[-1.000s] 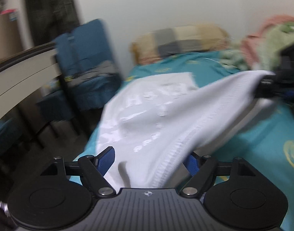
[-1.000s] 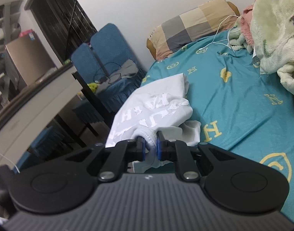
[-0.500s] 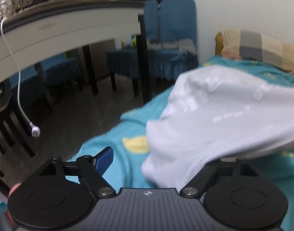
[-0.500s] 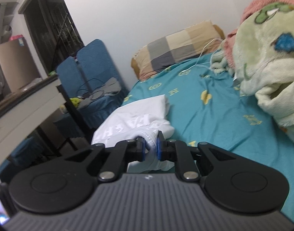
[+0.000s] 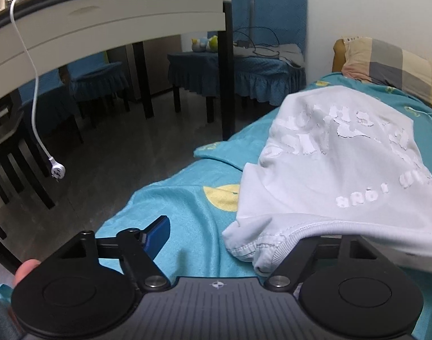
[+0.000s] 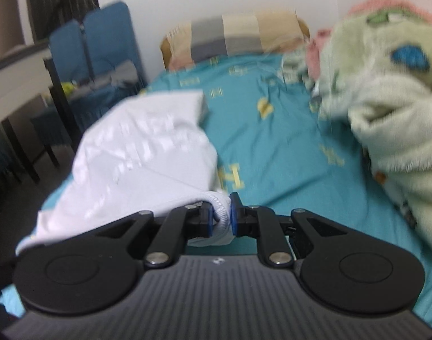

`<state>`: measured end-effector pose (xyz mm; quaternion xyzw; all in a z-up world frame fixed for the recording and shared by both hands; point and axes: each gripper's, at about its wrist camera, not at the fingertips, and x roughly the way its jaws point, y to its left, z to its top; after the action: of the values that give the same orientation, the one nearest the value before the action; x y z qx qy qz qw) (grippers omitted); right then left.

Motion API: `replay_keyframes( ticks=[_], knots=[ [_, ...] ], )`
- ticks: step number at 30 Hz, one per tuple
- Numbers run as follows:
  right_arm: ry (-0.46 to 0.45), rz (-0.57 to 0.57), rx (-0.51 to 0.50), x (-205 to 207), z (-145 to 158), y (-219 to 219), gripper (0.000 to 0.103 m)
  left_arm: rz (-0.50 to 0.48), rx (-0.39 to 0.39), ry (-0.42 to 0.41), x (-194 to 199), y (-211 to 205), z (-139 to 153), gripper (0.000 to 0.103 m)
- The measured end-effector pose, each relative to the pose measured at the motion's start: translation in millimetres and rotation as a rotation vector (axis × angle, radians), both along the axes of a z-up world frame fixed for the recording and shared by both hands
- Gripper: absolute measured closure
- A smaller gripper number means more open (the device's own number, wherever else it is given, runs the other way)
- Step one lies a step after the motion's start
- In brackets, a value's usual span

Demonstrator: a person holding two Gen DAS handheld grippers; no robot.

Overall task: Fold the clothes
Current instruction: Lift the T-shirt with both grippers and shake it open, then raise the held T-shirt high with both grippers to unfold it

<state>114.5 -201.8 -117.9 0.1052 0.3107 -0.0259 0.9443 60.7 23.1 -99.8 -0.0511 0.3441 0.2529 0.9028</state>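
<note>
A bedroom: a bed with a teal patterned sheet (image 6: 286,141) runs up to a checked pillow (image 6: 238,39) against the white wall, a fluffy pale-green blanket (image 6: 385,107) is heaped along its right side, and blue-covered chairs (image 5: 269,45) and a white desk (image 5: 102,25) stand on the floor off its left edge.

The white T-shirt (image 5: 343,164) lies bunched near the bed's left edge, its print facing up. My right gripper (image 6: 220,221) is clenched on a ribbed hem of the shirt, the cloth pinched between the blue pads. My left gripper (image 5: 227,235) grasps nothing: its jaws are closing, and the shirt's stitched edge is draped over the right finger, hiding that pad, while the left pad (image 5: 158,233) stands clear above bare sheet.

The risks I see from here:
- The left jaws may close on air, or catch only a sliver of the edge, since the cloth sits over one finger and not between the two.
- They could pinch the sheet along with the shirt and drag it.
- With one corner held, any lift of my right hand would let the shirt twist and bunch further.
- The shirt lies close to the bed's left edge; a tug that way could spill it toward the floor.
- The right view is blurred, so I cannot tell how deep that grip is; a shallow bite could slip.
</note>
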Motion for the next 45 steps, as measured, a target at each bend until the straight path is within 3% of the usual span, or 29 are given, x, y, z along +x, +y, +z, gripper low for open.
replay_keyframes(
  ticks=[9,13,18,21,28,36,40,45],
  knots=[
    [0.153,-0.017,0.090,2,-25,-11,0.086,-0.011,-0.049,0.048,7,-1,-19,0.029],
    [0.182,-0.047,0.119,2,-31,-14,0.087,-0.030,-0.095,0.039,11,4,-17,0.042],
    [0.075,-0.067,0.095,-11,-10,-11,0.088,-0.068,-0.167,-0.001,15,9,-3,0.060],
    [-0.013,-0.086,0.098,-21,10,-9,0.088,-0.102,-0.163,-0.058,18,12,19,0.069],
    [-0.330,-0.101,0.016,-50,75,9,0.089,-0.202,-0.113,-0.276,15,26,104,0.091],
    [-0.596,-0.157,0.017,-71,183,29,0.090,-0.277,-0.052,-0.578,-11,41,239,0.093],
    [-0.711,-0.157,0.065,-96,242,29,0.090,-0.324,-0.030,-0.677,-33,47,308,0.094],
    [-0.882,-0.145,0.136,-148,314,27,0.090,-0.383,-0.058,-0.790,-73,56,396,0.094]
  ],
)
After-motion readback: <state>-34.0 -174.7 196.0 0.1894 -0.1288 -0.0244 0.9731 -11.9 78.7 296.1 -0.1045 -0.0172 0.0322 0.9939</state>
